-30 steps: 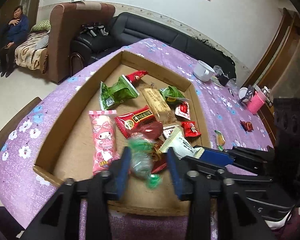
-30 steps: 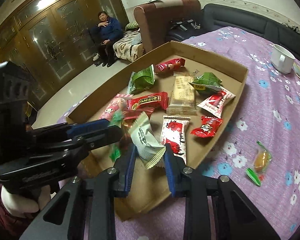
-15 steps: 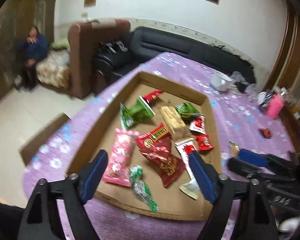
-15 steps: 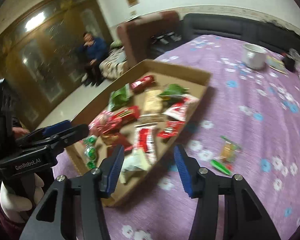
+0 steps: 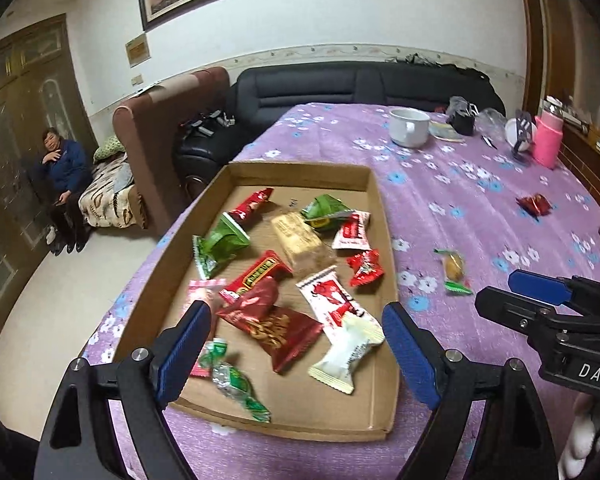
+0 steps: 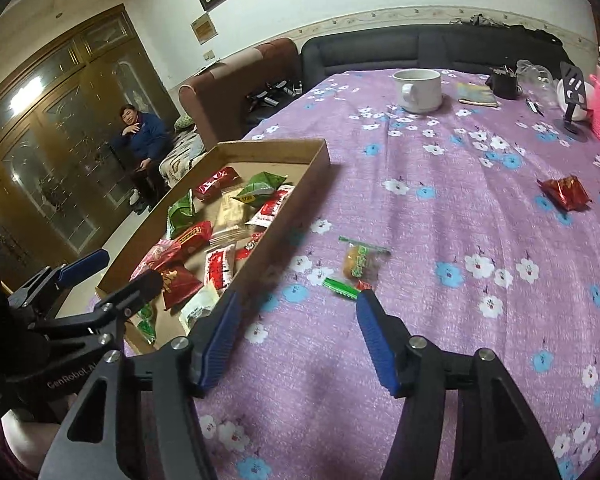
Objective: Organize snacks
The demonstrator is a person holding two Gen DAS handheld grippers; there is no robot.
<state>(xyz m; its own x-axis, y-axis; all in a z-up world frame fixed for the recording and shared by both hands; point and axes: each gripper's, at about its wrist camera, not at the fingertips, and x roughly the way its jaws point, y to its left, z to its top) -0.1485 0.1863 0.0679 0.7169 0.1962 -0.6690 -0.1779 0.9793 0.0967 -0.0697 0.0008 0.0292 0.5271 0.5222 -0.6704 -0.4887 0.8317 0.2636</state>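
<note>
The left gripper (image 5: 296,344) is spread wide and holds nothing; its blue pads hang over the near end of the cardboard tray (image 5: 374,204), one by the near left corner, the other over the tray's right wall near the near right corner. The right gripper (image 6: 296,340) is likewise spread and empty, over bare purple flowered tablecloth (image 6: 440,208) just off the tray's right wall (image 6: 284,220).

Between the right gripper's pads and a little beyond them lies a loose orange candy in a clear wrapper with green ends (image 6: 358,262), flat on the cloth, near the tray's right wall but apart from it. Open cloth surrounds it on all sides. Further toward the table's right edge sits a crumpled red wrapper (image 6: 565,193), alone and well apart from everything else.

The tray sits along the table's left edge, its walls low and its top open. Inside lies a loose scatter of packets: a green twist candy (image 5: 236,384) at the near wall, a white packet (image 5: 350,354) beside it, a dark red pouch (image 5: 276,324), a tan bar (image 5: 300,242) in the middle, and green and red packets toward the far end. Some overlap.

At the table's far end stand a white mug (image 6: 418,90) and a pink bottle (image 5: 548,144).
</note>
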